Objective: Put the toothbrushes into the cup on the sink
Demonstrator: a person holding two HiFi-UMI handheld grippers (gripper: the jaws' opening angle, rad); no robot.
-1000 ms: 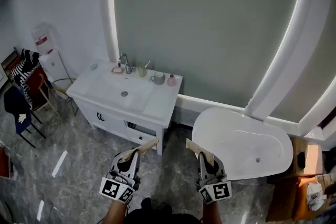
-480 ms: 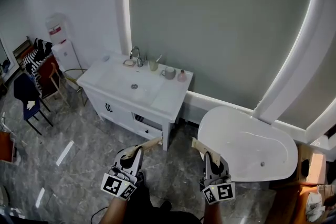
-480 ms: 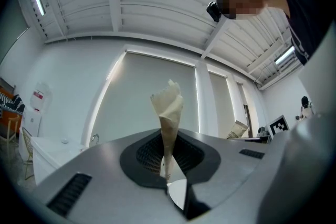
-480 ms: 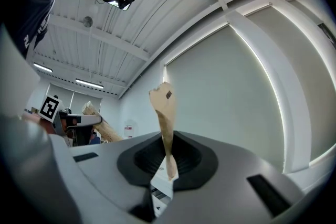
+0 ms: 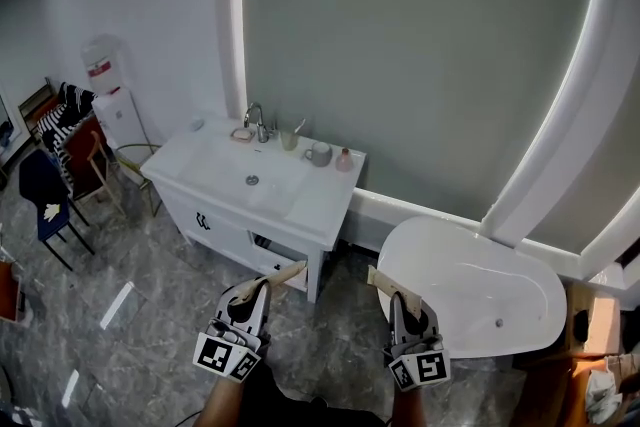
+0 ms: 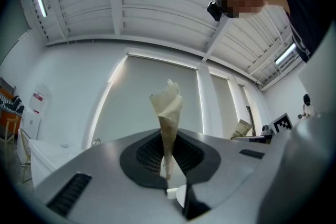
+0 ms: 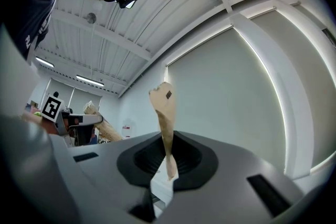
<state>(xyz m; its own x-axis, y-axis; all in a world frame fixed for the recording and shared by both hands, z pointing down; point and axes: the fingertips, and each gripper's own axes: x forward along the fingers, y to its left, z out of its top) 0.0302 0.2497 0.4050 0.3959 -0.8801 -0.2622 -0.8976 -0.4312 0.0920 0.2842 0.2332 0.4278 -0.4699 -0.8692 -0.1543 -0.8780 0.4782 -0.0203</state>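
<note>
Both tools are closed on nothing: left gripper (image 5: 292, 271) and right gripper (image 5: 377, 276) are seen with jaws pressed together, held low and well apart from the sink (image 5: 215, 177). A small cup (image 5: 289, 142) stands beside the faucet (image 5: 257, 121) with a thin stick leaning out of it, likely a toothbrush (image 5: 297, 127). Other brushes cannot be made out at this range.

Risks:
- The mug (image 5: 320, 154) next to it could be taken for the target.
- The light cup or pink bottle (image 5: 344, 160) could be knocked over if the counter is reached too fast or with jaws unopened.
</note>
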